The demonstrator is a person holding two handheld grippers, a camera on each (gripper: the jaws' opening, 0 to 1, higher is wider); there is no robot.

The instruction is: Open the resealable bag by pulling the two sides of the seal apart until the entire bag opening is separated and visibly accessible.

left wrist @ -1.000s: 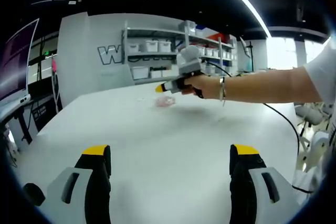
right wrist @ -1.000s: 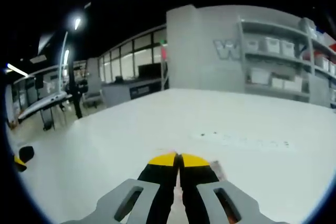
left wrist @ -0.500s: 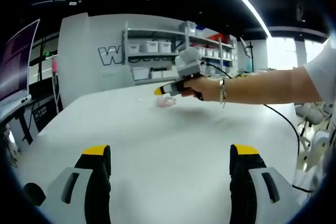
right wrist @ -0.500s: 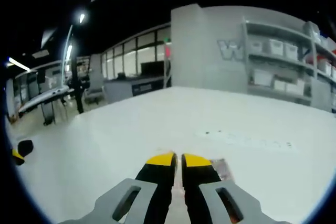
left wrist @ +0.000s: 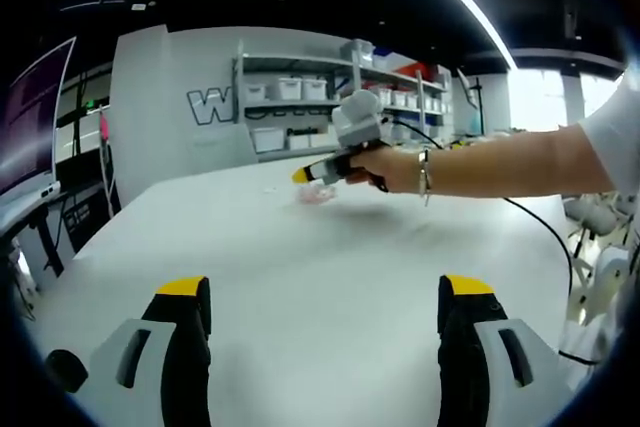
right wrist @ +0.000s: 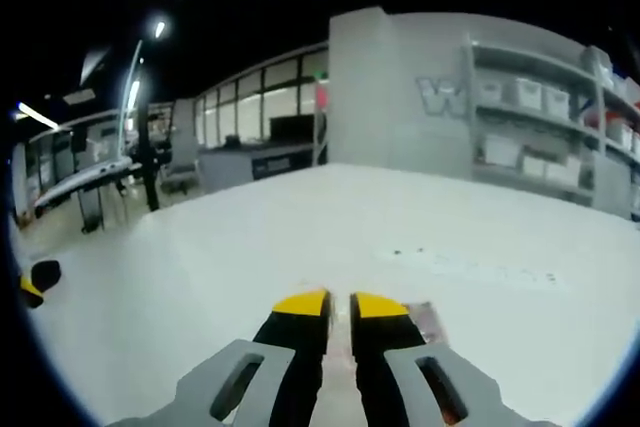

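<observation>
The resealable bag [left wrist: 315, 195] is a small clear pouch with pinkish contents, lying flat on the white table [left wrist: 330, 257] far ahead. A hand holds my right gripper [left wrist: 300, 175] just above the bag, tips pointing left. In the right gripper view its yellow-tipped jaws stand a narrow gap apart, so the right gripper [right wrist: 340, 305] is slightly open, with table showing through the gap. A corner of the bag [right wrist: 425, 322] peeks out beside the right jaw. My left gripper [left wrist: 325, 289] hovers low over the near table, wide open and holding nothing.
Grey shelving with white bins [left wrist: 300, 107] and a wall with large letters stand behind the table. The person's bare forearm [left wrist: 500, 162] reaches in from the right, with a cable trailing under it. A yellow tip of the left gripper [right wrist: 30, 282] shows at the left edge.
The right gripper's jaws, touching one second ago, have parted to a narrow gap. The bag stays on the table. The left gripper has not moved.
</observation>
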